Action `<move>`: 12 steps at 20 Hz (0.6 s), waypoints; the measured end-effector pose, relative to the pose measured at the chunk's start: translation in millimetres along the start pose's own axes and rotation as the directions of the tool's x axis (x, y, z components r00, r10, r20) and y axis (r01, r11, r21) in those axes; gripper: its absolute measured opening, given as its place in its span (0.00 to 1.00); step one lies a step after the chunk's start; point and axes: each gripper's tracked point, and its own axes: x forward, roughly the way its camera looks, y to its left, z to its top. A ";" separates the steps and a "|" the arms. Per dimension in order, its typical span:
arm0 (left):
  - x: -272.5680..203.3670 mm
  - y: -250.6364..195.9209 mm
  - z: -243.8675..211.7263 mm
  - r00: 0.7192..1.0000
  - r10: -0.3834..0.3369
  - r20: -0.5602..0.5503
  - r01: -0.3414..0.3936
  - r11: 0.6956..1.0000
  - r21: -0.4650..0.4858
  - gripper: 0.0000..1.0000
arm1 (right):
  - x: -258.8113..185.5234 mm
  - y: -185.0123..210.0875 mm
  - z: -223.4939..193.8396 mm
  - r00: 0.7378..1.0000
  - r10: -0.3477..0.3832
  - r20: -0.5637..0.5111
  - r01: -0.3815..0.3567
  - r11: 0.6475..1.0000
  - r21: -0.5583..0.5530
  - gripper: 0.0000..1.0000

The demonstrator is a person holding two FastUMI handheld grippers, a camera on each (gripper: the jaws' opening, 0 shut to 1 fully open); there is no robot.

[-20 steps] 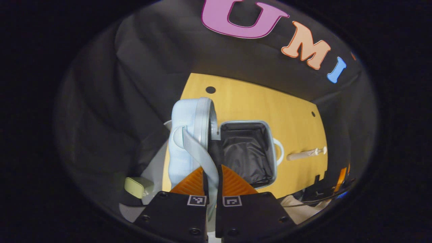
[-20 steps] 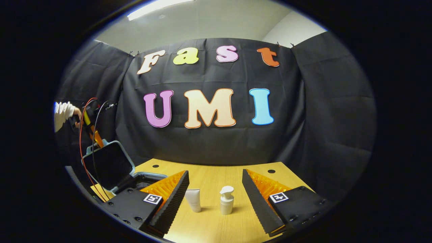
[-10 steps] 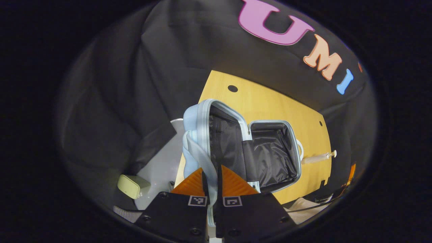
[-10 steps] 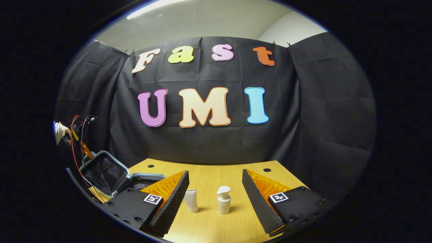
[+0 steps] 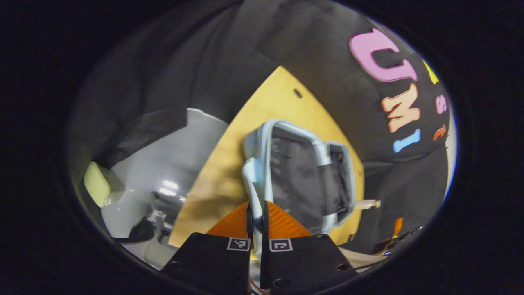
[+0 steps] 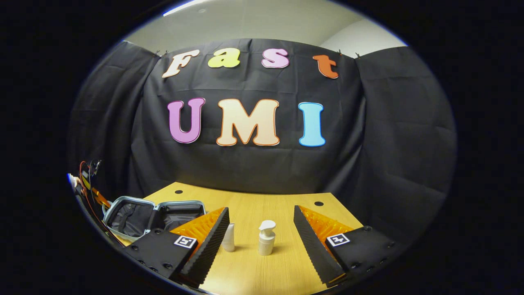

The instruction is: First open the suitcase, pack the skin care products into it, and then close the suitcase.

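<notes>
Suitcase [image 6: 153,215] lies open on the surface, left gripper [image 5: 256,211] jaws clamped on its lid strap; right gripper [image 6: 260,229] jaws wide, pump bottle [image 6: 266,238] upright directly ahead between them, nearer this hand.

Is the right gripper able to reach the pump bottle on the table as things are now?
Probably yes. The right gripper is open, and the pump bottle stands upright on the table straight ahead between its fingers. Nothing lies in between; the white tube stands apart beside the left finger.
</notes>
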 end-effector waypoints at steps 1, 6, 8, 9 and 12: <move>2.1 1.8 -3.0 1.000 -0.007 0.007 0.007 1.000 -0.002 0.03 | 1.2 3.2 -1.1 1.000 0.007 -0.002 -0.007 1.000 -0.001 0.99; -6.4 8.0 -5.8 0.999 0.024 0.041 -0.025 0.999 0.025 0.07 | 9.0 21.3 -9.7 0.999 0.049 -0.021 -0.049 0.999 0.004 0.99; -17.6 7.4 3.0 0.995 0.065 0.075 -0.070 0.995 0.067 0.10 | 11.2 24.8 -12.2 0.998 0.060 -0.023 -0.059 0.998 0.016 0.99; -25.4 2.3 8.5 0.992 0.076 0.100 -0.084 0.993 0.082 0.27 | 12.3 25.1 -13.8 0.998 0.063 -0.023 -0.063 0.998 0.022 0.99; -59.6 -18.9 42.0 0.963 0.117 0.243 -0.147 0.983 0.112 0.78 | 16.6 18.7 -17.5 0.998 0.057 -0.026 -0.057 0.998 0.036 0.99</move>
